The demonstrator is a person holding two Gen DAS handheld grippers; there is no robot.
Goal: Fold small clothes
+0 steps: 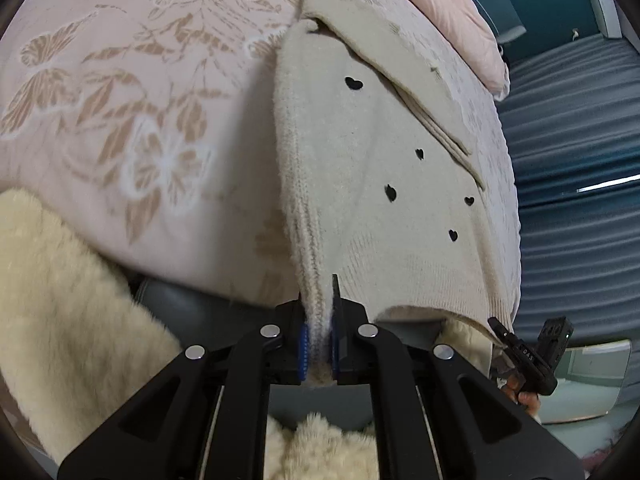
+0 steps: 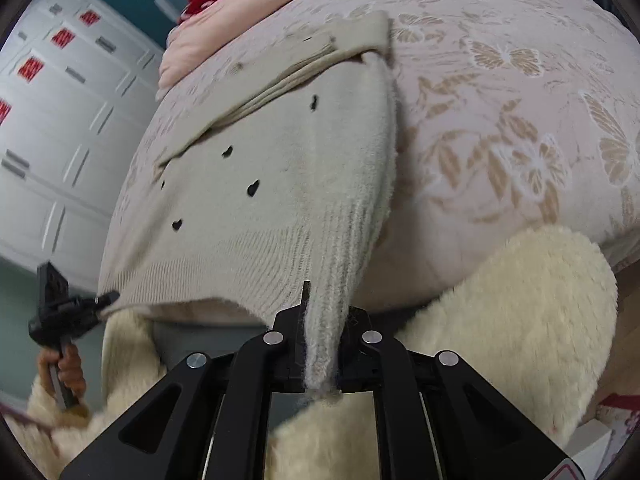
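The left gripper [image 1: 320, 344] was clamped on the ribbed hem of the cream sweater [image 1: 372, 168], blue pads squeezing a fold of knit between nearly closed jaws. The right gripper [image 2: 320, 356] was doing the same at the other hem corner, its jaws pinched tight on a thick roll of ribbing. Each one showed up small in the other's view, at the far corner of that hem: the right gripper at the sweater's right corner in the left wrist view, the left gripper at its left corner in the right wrist view.

Outward from the claws, the sweater, dotted with small black hearts [image 1: 419, 153], stretched away across the pink floral bedspread [image 1: 132, 92], hem nearest the cameras and hanging just past the bed edge. One sleeve [image 1: 384, 56] was already laid diagonally over the body at the sweater's far end. A fluffy cream fabric [image 1: 68, 300] lay below the hem, nearer the cameras, and a pink pillow [image 1: 452, 4] sat beyond the sweater's far end.

By my reading, this was the bottom-to-top fold, with both hem corners gripped. The next move called for lifting both corners together, level, and carrying them over toward the collar without dragging the folded sleeve out of place.
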